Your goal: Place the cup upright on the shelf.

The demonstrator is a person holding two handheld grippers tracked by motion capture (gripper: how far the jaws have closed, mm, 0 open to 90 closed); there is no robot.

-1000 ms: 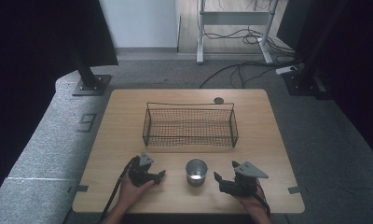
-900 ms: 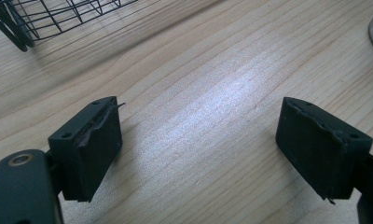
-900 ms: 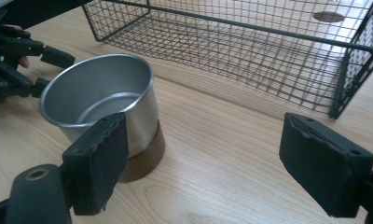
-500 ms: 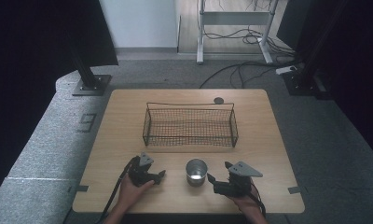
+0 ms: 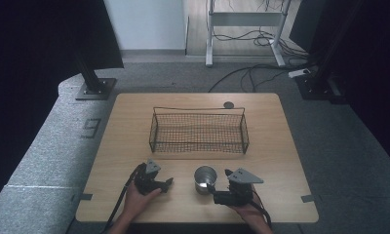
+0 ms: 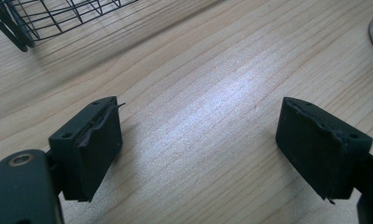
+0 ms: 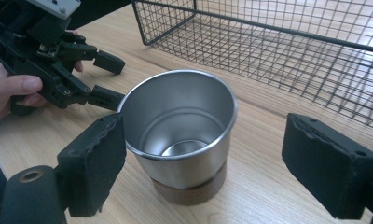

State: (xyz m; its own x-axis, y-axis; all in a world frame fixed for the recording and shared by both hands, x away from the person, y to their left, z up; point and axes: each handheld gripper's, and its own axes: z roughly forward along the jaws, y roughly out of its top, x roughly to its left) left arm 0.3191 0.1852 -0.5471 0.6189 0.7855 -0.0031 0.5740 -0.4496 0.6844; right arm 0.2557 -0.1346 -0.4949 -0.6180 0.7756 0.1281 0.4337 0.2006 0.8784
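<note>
A steel cup (image 5: pixel 205 179) with a brown cork base stands upright near the table's front edge, in front of a black wire basket (image 5: pixel 198 145). My right gripper (image 5: pixel 218 188) is open just right of the cup. In the right gripper view the cup (image 7: pixel 180 135) stands between the jaws of the right gripper (image 7: pixel 212 161), the left pad close to its rim and the right pad well clear. My left gripper (image 5: pixel 167 185) rests open on the table left of the cup, held by a hand. In its own view the left gripper (image 6: pixel 198 144) has only bare wood between its jaws.
The wire basket (image 7: pixel 268 51) looks empty and spans the middle of the wooden table (image 5: pixel 281 146). A small dark disc (image 5: pixel 228 105) lies behind it near the far edge. Stands and cables sit on the floor beyond the table.
My right gripper has slid left toward the cup, so its open jaws now straddle it. The left gripper and the cup have stayed put.
</note>
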